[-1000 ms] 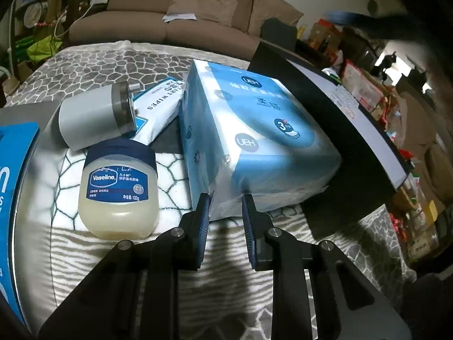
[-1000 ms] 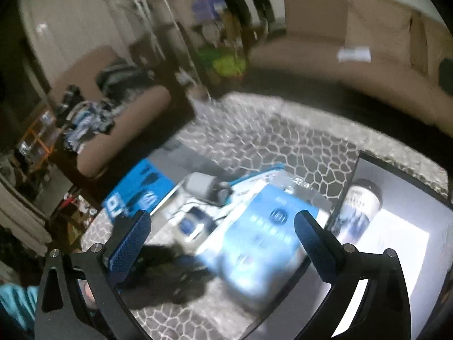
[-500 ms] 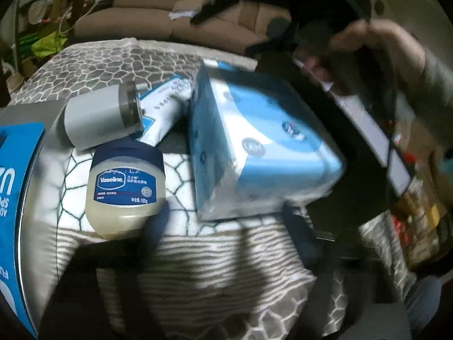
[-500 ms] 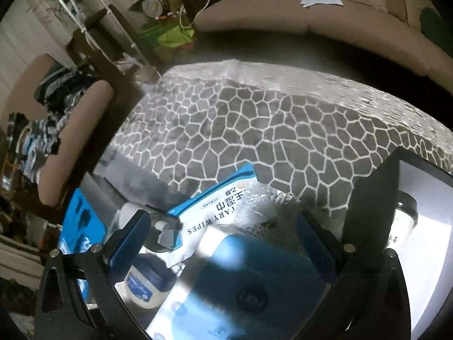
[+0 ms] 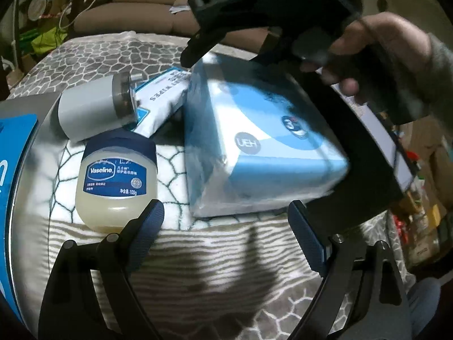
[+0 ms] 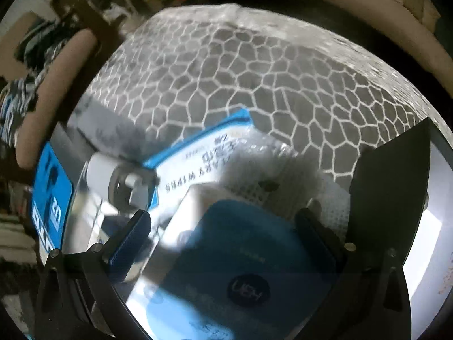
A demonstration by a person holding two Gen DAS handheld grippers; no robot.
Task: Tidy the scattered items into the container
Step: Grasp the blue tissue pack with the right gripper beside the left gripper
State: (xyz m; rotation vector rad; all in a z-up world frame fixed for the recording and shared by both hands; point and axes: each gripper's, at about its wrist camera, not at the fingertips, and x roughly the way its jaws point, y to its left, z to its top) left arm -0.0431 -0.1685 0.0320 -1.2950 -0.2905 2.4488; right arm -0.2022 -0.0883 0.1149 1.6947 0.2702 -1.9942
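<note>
A blue and white tissue pack point(image 5: 263, 147) lies on the patterned cloth, its right side against the black container point(image 5: 368, 153). My left gripper point(image 5: 226, 226) is open just in front of the pack's near edge. My right gripper point(image 6: 223, 240) is open and straddles the pack point(image 6: 240, 269) from above; its body point(image 5: 254, 8) and the hand show in the left wrist view. A Vaseline jar point(image 5: 116, 181), a grey cylinder point(image 5: 96, 110) and a wipes packet point(image 5: 161, 99) lie left of the pack.
A blue box point(image 5: 14, 184) lies at the far left edge. The black container point(image 6: 396, 198) stands on the right with a white inside. A beige sofa point(image 5: 136, 17) is behind the table. Cluttered shelves stand to the right.
My left gripper has opened from nearly shut to wide. My right gripper has come down from high above onto the tissue pack.
</note>
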